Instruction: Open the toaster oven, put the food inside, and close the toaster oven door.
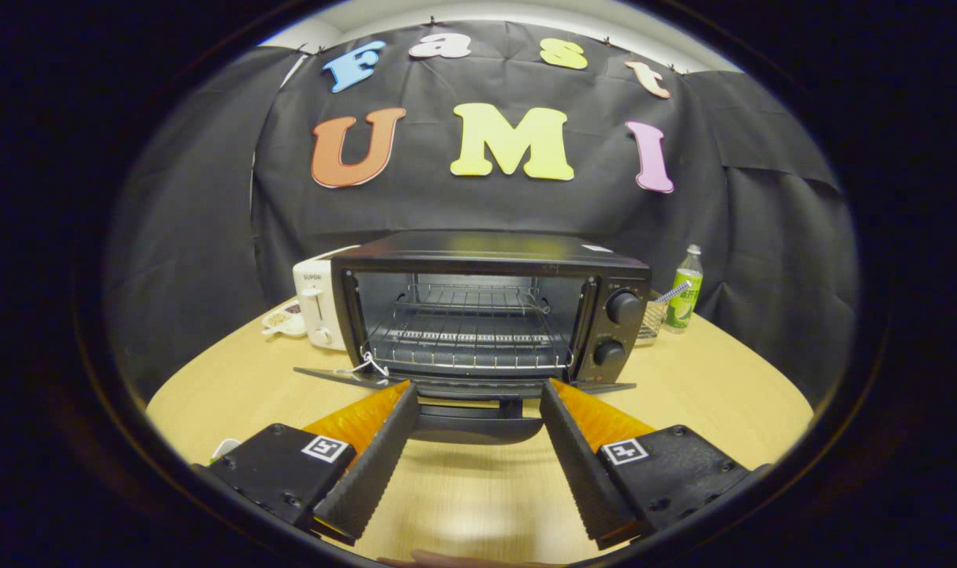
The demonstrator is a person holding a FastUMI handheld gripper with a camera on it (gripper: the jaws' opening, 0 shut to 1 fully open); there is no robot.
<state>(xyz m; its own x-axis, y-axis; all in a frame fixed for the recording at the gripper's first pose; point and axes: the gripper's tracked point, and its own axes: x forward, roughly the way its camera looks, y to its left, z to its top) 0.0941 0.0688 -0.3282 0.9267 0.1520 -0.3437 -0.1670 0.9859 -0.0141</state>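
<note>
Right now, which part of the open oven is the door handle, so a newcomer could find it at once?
Start at the black toaster oven in the middle of the wooden table, its door dropped flat toward the camera. At the door's near edge, between the tips of the open gripper, sits the door handle. Unlike the oven's two round knobs, it is one long, dark, curved bar.
</note>
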